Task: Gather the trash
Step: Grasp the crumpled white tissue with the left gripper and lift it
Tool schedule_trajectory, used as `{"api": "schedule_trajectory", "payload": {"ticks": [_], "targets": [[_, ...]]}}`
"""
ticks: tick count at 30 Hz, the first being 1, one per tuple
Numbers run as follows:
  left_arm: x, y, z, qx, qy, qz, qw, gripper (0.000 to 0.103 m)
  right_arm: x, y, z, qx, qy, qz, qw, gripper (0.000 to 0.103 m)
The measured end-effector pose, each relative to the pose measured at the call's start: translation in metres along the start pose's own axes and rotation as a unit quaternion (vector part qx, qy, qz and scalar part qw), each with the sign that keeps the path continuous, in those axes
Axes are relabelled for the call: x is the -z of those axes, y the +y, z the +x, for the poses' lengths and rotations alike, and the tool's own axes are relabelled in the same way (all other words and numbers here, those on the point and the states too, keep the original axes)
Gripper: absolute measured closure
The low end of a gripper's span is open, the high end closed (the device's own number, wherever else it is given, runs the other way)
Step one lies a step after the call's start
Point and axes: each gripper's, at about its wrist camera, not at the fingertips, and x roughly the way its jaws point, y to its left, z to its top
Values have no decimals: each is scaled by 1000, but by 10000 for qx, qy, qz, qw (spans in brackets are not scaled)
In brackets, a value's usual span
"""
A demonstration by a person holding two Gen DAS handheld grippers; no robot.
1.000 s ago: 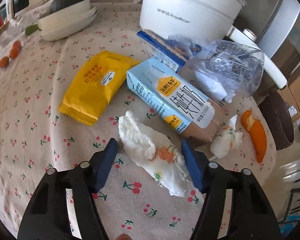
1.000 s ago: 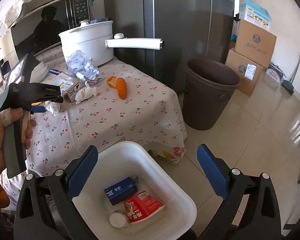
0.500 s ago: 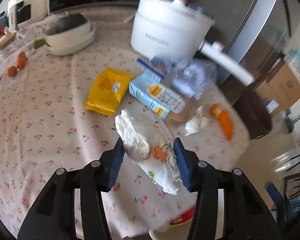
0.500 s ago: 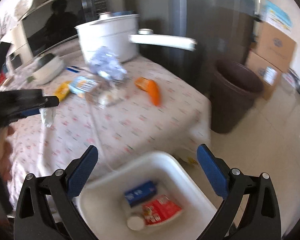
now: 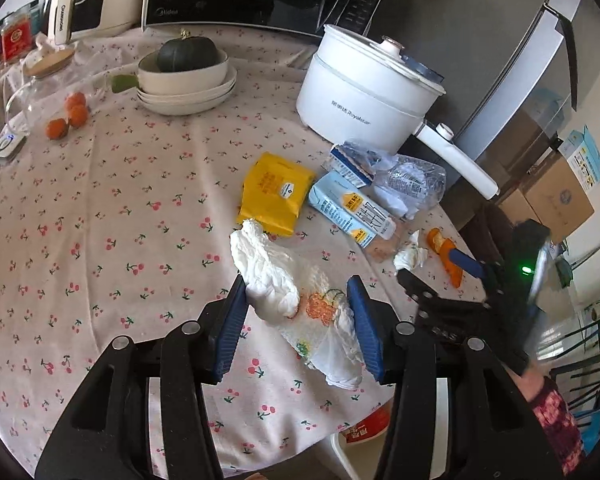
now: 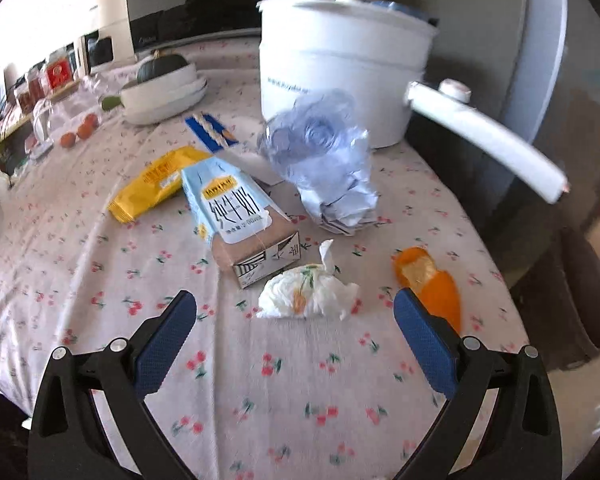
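Tissue (image 5: 296, 300) now lifted in left tongs (image 5: 298, 328)

pale tablecloth (image 6: 300, 380) with red cherry print; yellow packet (image 6: 156, 184); light blue carton (image 6: 236, 208); orange peel (image 6: 432, 284); white pot (image 6: 336, 64).

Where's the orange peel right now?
The orange peel lies on the tablecloth near the table's right edge in the right wrist view, right of the small crumpled tissue, just beyond the open right hand-held gripper.

Left hand-held gripper (image 5: 298, 326) clamps crumpled tissue (image 5: 296, 300) above tablecloth (image 5: 112, 200).
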Motion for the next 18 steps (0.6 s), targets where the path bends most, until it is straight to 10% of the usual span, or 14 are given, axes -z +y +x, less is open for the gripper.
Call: {"api": "schedule_trajectory", "payload": {"ticks": [4,12,18], "targets": [[1,2,4,15,53,33,10000,55,5,-2,18,-3,101,-14,9999,10],[4,2,10,-22,148,67,9999,55,3,-4,26,-100,180,45,9998,51],[6,3,13,-95,136,58,9998,55,3,-3,22,-26,197,37,9998,56]]}}
